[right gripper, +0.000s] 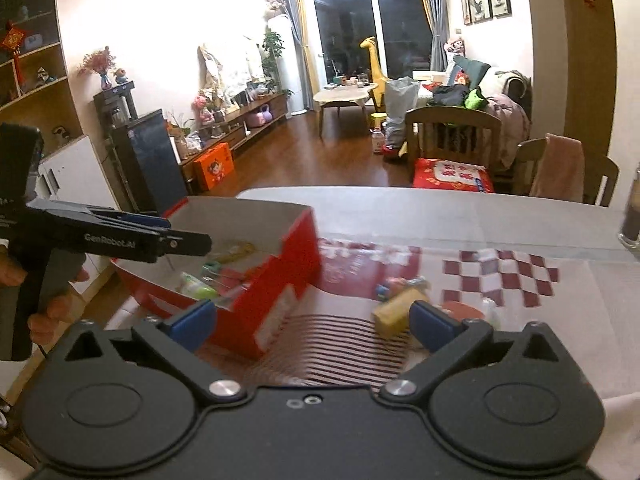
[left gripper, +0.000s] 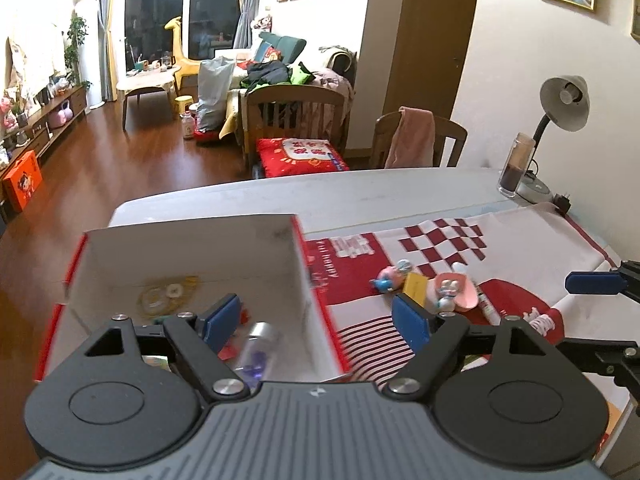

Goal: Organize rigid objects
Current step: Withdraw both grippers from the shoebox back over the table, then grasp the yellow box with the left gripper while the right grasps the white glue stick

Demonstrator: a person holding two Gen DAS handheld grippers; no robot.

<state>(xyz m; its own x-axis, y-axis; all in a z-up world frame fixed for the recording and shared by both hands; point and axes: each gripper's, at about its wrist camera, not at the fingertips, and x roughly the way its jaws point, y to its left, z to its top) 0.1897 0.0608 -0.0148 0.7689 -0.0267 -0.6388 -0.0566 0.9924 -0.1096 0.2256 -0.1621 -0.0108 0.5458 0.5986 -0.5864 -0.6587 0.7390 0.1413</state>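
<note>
Broadly, a white table [left gripper: 400, 192] fills the foreground of both views, with a red-and-white checked cloth [left gripper: 460, 240] spread over its right part; on the table's left end stands an open red box [left gripper: 316, 300] with a white inside, its near wall blurred in the right wrist view; in the box lie a clear bottle [left gripper: 260, 344] with something purple in it, a yellowish round thing on the floor of the box, and some small red and green bits too blurred to name; on the cloth, to the right of the box and apart from it, sits a little heap of toys [left gripper: 432, 288]: a pink figure, a yellow block [right gripper: 394, 312] and a pink dish-like piece, touching one another; the left gripper [left gripper: 316, 320] hangs above the box's right wall with its blue pads spread and nothing between them; the right gripper [right gripper: 312, 320] points at the cloth between box and toys, jaws wide apart and empty; a hand [right gripper: 48, 312] grips the left gripper's handle at the left edge of the right wrist view.
</note>
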